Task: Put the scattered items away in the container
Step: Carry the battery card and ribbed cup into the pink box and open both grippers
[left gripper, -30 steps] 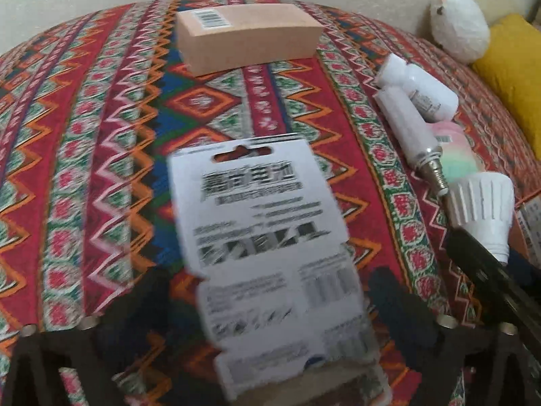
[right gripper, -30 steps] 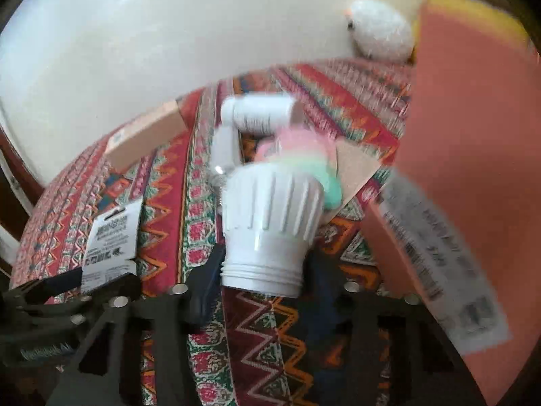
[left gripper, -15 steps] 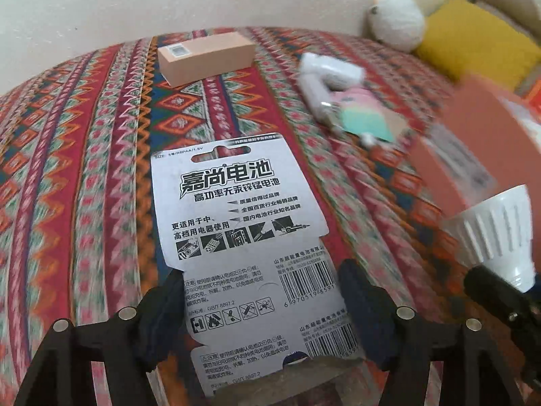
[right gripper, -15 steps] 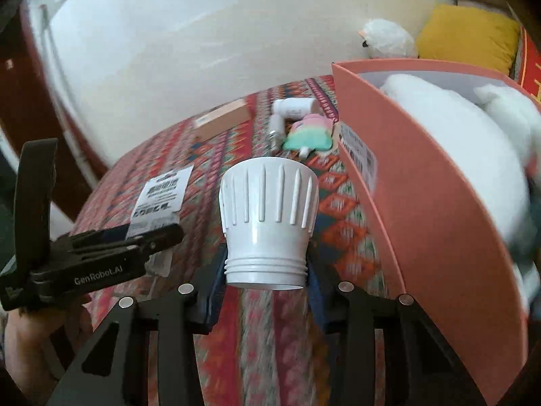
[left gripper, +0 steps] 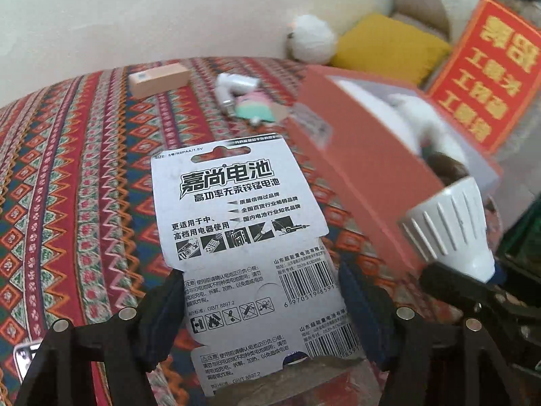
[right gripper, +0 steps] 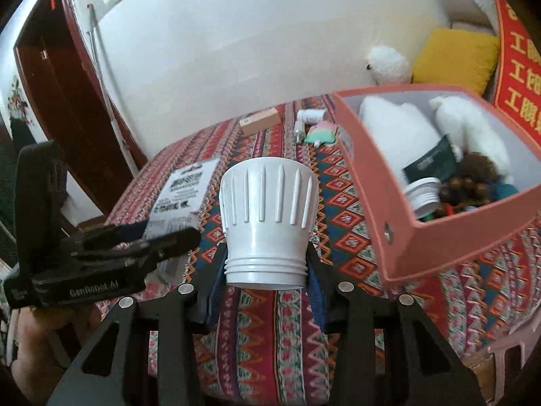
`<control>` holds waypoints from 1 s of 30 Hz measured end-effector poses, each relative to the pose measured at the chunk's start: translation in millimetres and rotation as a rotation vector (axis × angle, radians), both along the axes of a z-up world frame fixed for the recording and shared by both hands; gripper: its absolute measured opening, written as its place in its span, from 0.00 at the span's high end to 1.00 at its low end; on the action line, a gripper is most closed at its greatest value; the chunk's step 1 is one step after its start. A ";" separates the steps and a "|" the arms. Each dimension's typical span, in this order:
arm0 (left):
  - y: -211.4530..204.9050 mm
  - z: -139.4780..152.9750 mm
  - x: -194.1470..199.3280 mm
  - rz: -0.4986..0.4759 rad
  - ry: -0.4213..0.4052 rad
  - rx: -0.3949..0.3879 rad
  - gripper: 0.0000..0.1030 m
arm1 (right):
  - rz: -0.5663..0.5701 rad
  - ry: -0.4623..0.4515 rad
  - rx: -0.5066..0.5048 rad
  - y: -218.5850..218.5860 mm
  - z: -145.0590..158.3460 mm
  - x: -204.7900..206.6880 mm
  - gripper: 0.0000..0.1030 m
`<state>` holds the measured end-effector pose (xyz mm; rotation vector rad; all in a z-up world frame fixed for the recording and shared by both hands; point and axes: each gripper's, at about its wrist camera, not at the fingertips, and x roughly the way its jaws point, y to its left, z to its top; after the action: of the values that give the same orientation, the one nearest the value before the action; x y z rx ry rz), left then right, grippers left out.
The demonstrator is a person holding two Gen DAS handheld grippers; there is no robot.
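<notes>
My left gripper [left gripper: 260,291] is shut on a white battery card [left gripper: 243,237], held above the patterned cloth [left gripper: 84,169]. My right gripper [right gripper: 267,264] is shut on the threaded neck of a white ribbed bulb base [right gripper: 267,206], lifted off the table; the same bulb base [left gripper: 449,226] shows at right in the left wrist view. The salmon box [right gripper: 399,223] stands to the right, holding white plush toys [right gripper: 399,128], a white jar [right gripper: 422,196] and dark beads [right gripper: 473,182]. Left on the cloth are a tan carton [left gripper: 159,79], white tubes [left gripper: 236,84] and a pastel ice-cream toy [left gripper: 257,108].
A fluffy white toy [left gripper: 311,39] and a yellow cushion [left gripper: 389,47] sit behind the box by the wall. A red banner with gold letters [left gripper: 487,67] stands at right. A dark wooden door [right gripper: 57,77] is far left. A hand [right gripper: 40,345] holds the left gripper's handle.
Both grippers have risen and swung right with their loads. The salmon box has come closer, and its inside now shows in the right wrist view.
</notes>
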<state>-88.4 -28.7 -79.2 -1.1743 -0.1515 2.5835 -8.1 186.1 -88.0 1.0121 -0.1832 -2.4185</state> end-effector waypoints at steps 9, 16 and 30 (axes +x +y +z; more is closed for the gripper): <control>47.4 36.2 32.0 -0.112 0.059 0.025 0.29 | -0.046 0.092 -0.012 42.4 44.0 38.6 0.57; 94.7 73.2 26.1 -0.196 0.125 0.029 0.29 | -0.131 0.157 -0.026 83.7 68.6 39.2 0.57; 196.4 110.7 -60.2 -0.297 0.194 -0.006 0.29 | -0.322 0.229 0.032 176.0 88.8 -22.5 0.57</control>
<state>-148.6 167.7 31.5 -0.8669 0.0685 2.4149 -30.6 362.1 0.8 0.7565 -0.2427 -2.8141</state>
